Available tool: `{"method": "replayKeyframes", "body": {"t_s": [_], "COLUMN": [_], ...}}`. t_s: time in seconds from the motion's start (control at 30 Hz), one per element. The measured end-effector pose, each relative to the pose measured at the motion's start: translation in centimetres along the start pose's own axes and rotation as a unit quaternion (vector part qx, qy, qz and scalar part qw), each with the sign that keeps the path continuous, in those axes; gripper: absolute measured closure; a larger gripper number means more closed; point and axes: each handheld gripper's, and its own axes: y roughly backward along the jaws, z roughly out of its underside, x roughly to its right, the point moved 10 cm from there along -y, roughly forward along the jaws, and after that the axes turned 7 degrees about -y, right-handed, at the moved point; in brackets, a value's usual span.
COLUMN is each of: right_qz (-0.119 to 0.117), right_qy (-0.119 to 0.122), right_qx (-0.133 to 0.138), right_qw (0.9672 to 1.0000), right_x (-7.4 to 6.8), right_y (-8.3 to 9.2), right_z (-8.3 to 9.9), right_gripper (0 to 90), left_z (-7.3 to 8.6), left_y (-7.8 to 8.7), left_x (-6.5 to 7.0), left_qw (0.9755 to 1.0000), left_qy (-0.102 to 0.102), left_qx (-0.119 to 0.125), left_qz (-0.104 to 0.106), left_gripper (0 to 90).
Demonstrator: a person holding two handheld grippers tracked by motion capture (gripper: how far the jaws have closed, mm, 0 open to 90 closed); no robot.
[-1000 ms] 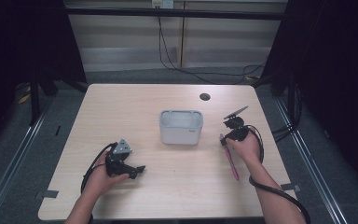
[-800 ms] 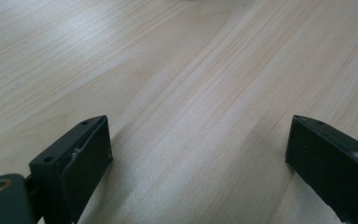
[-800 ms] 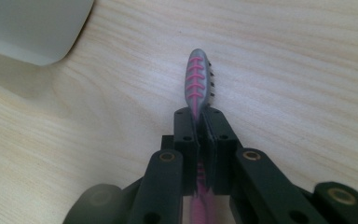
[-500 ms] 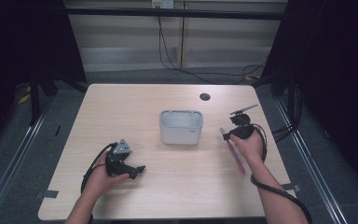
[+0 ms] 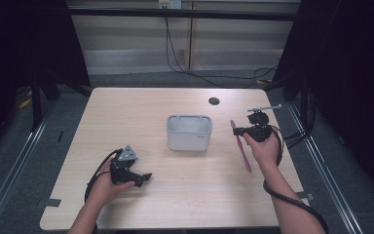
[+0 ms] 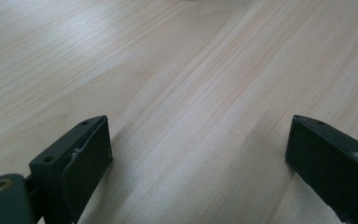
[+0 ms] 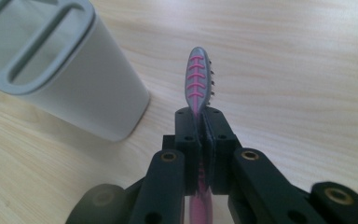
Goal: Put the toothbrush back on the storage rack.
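My right gripper (image 5: 238, 131) is shut on a pink and grey toothbrush (image 5: 242, 150), held above the table to the right of a grey compartmented holder (image 5: 190, 132). In the right gripper view the bristled head (image 7: 198, 77) sticks out just past the closed jaws of the right gripper (image 7: 200, 114), and the pink handle runs back between them; the holder (image 7: 51, 65) stands to the left. My left gripper (image 5: 145, 178) rests on the table at the front left. In the left gripper view it (image 6: 198, 154) is open, with bare wood between its jaws.
The wooden table (image 5: 126, 112) has a small dark round hole (image 5: 214, 101) near its back right. Cables trail from both grippers over the front edge. Dark floor and metal rails surround the table.
The right gripper has risen with the toothbrush, lifting it off the table beside the holder. The left gripper has stayed where it was.
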Motion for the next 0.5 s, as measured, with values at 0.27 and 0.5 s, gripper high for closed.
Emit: {"method": "replayKeyframes", "body": {"t_s": [0.27, 0.5], "right_qz": [-0.011, -0.016], "right_qy": [0.007, 0.011], "right_qx": [0.029, 0.059], "right_qw": [0.9995, 0.9981], "right_x": [-0.7, -1.0], "right_y": [0.5, 1.0], "right_z": [-0.8, -1.5], "right_gripper": [85.8, 85.8], "left_z": [0.0, 0.0], "left_y": [0.0, 0.0], "left_x": [0.0, 0.0], "left_qw": [1.0, 1.0], "left_qy": [0.0, 0.0], "left_qx": [-0.001, 0.0], "left_qz": [0.0, 0.0], "left_gripper": [6.6, 6.6]}}
